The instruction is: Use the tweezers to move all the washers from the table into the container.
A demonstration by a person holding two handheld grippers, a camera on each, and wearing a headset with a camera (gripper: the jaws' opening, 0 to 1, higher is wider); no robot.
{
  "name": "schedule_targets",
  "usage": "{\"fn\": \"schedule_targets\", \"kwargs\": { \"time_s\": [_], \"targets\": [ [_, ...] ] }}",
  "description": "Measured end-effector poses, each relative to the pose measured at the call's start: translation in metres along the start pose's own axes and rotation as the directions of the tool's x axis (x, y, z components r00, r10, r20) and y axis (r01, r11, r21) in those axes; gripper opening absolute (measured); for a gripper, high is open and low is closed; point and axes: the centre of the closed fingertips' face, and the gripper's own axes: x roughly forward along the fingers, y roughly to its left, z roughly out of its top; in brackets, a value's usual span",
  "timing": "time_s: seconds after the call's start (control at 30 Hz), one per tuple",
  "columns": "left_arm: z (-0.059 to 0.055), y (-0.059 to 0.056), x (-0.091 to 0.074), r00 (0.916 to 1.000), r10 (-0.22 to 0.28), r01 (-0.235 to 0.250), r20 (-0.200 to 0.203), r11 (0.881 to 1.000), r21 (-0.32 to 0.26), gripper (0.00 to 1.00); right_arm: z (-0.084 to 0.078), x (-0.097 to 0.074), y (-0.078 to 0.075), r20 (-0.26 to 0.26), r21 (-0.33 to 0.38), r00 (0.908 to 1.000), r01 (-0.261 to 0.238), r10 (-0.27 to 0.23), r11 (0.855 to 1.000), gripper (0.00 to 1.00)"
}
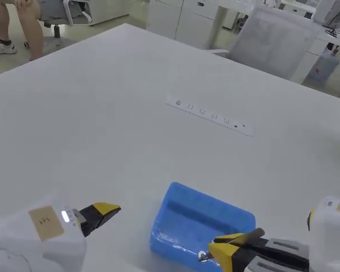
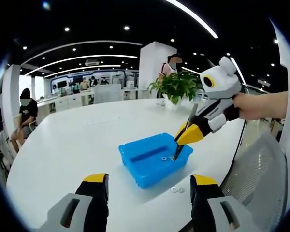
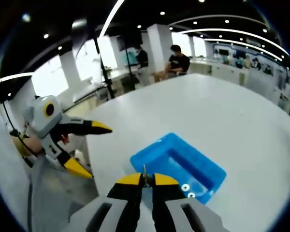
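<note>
A blue container stands near the table's front edge. My right gripper is shut on thin tweezers. Their tip reaches down into the container. A small washer sits at that tip; whether it is pinched I cannot tell. Two washers lie inside the container, one of them beside the tip. Two more washers rest on the table by the container's corner. My left gripper hangs open, left of the container and holding nothing.
A white power strip lies across the middle of the white table. A grey chair stands beyond the far edge. People sit and stand in the room behind, and a potted plant is at the table's end.
</note>
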Motion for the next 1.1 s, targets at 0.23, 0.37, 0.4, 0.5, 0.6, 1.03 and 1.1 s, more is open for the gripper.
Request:
{"fn": "schedule_targets", "kwargs": {
  "time_s": [0.23, 0.37, 0.4, 0.5, 0.6, 1.03, 1.1],
  "targets": [
    [0.000, 0.002, 0.000, 1.0000, 0.009, -0.009, 0.000, 1.000, -0.001, 0.68, 0.003, 0.007, -0.012, -0.009, -0.003, 0.9991, 0.042, -0.042, 0.999, 0.04],
    [0.000, 0.002, -0.001, 0.9999, 0.011, -0.011, -0.001, 1.000, -0.002, 0.68, 0.001, 0.012, -0.024, -0.021, 0.026, 0.9981, 0.059, -0.059, 0.998, 0.04],
    [0.000, 0.002, -0.001, 0.9999, 0.011, -0.011, -0.001, 1.000, -0.001, 0.68, 0.000, 0.013, -0.025, -0.022, 0.030, 0.9979, 0.062, -0.061, 0.998, 0.04],
    [-0.001, 0.002, 0.000, 0.9999, 0.012, -0.012, -0.005, 1.000, 0.000, 0.68, -0.003, 0.016, -0.029, -0.035, 0.034, 0.9975, 0.062, -0.061, 0.997, 0.04],
    [-0.001, 0.003, -0.001, 0.9999, 0.014, -0.014, -0.004, 1.000, -0.002, 0.68, -0.007, 0.017, -0.030, -0.053, 0.022, 0.9971, 0.056, -0.054, 0.998, 0.04],
    [-0.002, 0.003, -0.001, 0.9999, 0.013, -0.013, -0.002, 1.000, -0.006, 0.68, -0.011, 0.036, -0.046, -0.070, 0.061, 0.9968, 0.042, -0.038, 0.997, 0.04],
    [-0.002, 0.002, -0.001, 0.9999, 0.012, -0.012, -0.003, 1.000, -0.004, 0.68, -0.014, 0.038, -0.047, -0.082, 0.070, 0.9961, 0.040, -0.034, 0.997, 0.04]
  ]
}}
